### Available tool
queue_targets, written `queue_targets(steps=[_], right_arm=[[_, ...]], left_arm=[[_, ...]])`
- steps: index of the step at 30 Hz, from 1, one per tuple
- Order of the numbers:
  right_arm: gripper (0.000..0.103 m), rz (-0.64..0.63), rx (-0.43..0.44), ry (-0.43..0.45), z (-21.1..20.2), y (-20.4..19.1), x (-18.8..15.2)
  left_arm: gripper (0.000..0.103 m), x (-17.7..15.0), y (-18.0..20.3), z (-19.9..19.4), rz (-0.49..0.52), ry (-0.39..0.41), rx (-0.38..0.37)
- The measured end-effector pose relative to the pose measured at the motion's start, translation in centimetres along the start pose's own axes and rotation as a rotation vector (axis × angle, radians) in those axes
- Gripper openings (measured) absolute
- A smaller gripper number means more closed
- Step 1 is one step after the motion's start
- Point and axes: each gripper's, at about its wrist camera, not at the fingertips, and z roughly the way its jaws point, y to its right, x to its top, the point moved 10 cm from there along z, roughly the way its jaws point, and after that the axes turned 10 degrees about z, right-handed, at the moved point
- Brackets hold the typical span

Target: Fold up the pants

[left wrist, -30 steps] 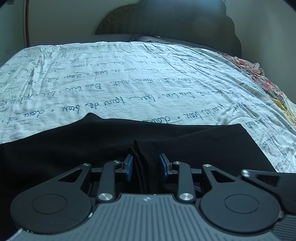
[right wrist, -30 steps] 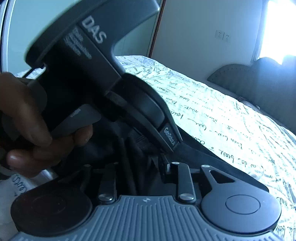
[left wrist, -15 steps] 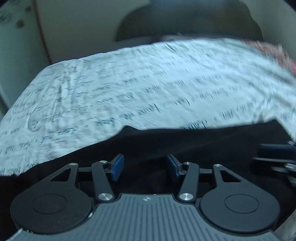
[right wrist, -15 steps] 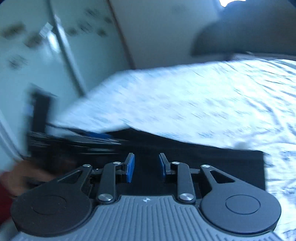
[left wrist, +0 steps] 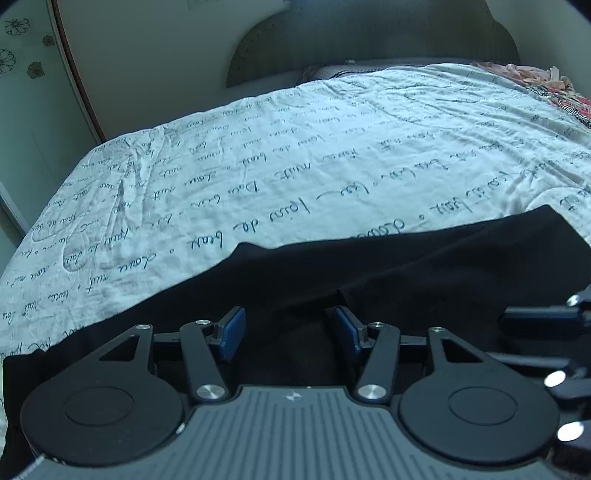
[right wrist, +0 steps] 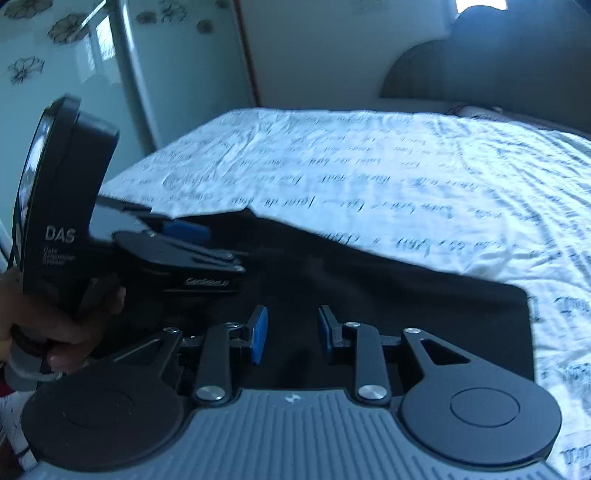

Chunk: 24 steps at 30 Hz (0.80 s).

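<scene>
Pants (left wrist: pixel 369 273): black, lay folded on bedsheet (left wrist: pixel 295 155) w/ script print, near edge.
L gripper (left wrist: pixel 288 332): jaws apart, nothing held, low over pants.
R gripper (right wrist: pixel 290 332): jaws apart, empty, over pants too.
Headboard (left wrist: pixel 369 37): grey, far end.

Both cameras sit low and close over the black pants (left wrist: pixel 406 266) (right wrist: pixel 388 295), looking across the bed (left wrist: pixel 295 155) (right wrist: pixel 351 166) toward the headboard (left wrist: pixel 369 33) (right wrist: pixel 480 70) at the top of each frame.

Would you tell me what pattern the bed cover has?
The bed cover is white with lines of dark handwritten script, clearest in the left wrist view.
</scene>
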Motion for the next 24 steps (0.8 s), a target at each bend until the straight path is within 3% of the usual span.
queue_targets(steps=[3,7,19,24], right_arm=[[0.029,-0.002,-0.036,-0.023,0.9,-0.2,-0.6],[0.03,0.017,-0.004,0.009,0.2,-1.0,-0.5],[0.032,0.009,-0.026,-0.008,0.1,-2.1,-1.6],[0.044,-0.001,-0.043,-0.007,0.1,-2.3,-1.9]], left_arm=[[0.058,-0.1,-0.2,-0.8,-0.017,0.004,-0.014],[0.061,-0.5,-0.4,-1.5,-0.035,0.006,-0.021],[0.069,-1.5,0.0,-2.7,-0.047,0.017,-0.05],[0.077,-1.8,0.2,-2.8,-0.048,0.019,-0.053]])
